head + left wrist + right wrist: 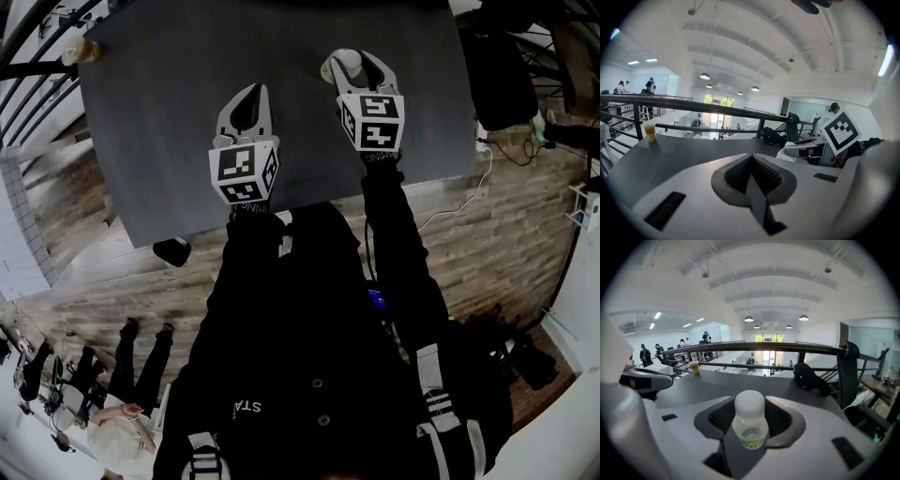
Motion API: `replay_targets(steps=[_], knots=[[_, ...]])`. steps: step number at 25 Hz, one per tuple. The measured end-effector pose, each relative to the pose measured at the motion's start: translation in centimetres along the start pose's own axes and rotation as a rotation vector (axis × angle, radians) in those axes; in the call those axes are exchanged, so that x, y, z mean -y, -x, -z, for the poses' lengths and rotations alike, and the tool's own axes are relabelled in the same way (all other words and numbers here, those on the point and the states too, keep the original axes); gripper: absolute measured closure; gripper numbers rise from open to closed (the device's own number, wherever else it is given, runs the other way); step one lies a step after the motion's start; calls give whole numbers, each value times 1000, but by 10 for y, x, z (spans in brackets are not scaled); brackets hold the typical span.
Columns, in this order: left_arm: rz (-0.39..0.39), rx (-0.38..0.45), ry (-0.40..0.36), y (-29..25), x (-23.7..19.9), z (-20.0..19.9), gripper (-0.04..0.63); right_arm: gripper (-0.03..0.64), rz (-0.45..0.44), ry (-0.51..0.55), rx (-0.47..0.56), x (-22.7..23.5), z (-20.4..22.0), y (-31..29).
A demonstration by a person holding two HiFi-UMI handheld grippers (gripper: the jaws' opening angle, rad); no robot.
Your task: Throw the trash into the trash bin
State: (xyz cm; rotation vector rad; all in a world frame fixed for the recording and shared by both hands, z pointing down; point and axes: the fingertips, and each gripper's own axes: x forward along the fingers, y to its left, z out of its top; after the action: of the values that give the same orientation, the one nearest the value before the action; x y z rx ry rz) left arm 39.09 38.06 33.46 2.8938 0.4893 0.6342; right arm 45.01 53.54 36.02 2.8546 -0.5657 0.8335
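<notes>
Left claw [251, 94]: jaws pressed together, empty, above the worktop [159, 150].
Right claw [361, 64]: jaws wide, flanking the bottle [750, 423]; no pad visibly pressing it.
Trash: small white-capped bottle, upright on the worktop's far part.
Trash bin: in no view.
Risk 1: an off-centre closure would likely tip the light bottle or squeeze it out forwards.
Risk 2: a hold on the cap alone may slip during carrying.

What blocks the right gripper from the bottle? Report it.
Nothing visible. The bottle stands upright between the open jaws of the right gripper, on the gray table, with nothing else between them. No trash bin shows in any view, so that path cannot be judged.
</notes>
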Motion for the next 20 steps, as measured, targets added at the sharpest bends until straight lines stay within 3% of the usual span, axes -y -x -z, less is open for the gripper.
replay_targets(steps=[7, 20], knots=[[-52, 25, 26, 6, -22, -13, 595, 416, -71, 39, 30, -37, -29, -2], [-240, 110, 106, 106, -101, -20, 595, 416, -298, 156, 70, -185, -63, 21]])
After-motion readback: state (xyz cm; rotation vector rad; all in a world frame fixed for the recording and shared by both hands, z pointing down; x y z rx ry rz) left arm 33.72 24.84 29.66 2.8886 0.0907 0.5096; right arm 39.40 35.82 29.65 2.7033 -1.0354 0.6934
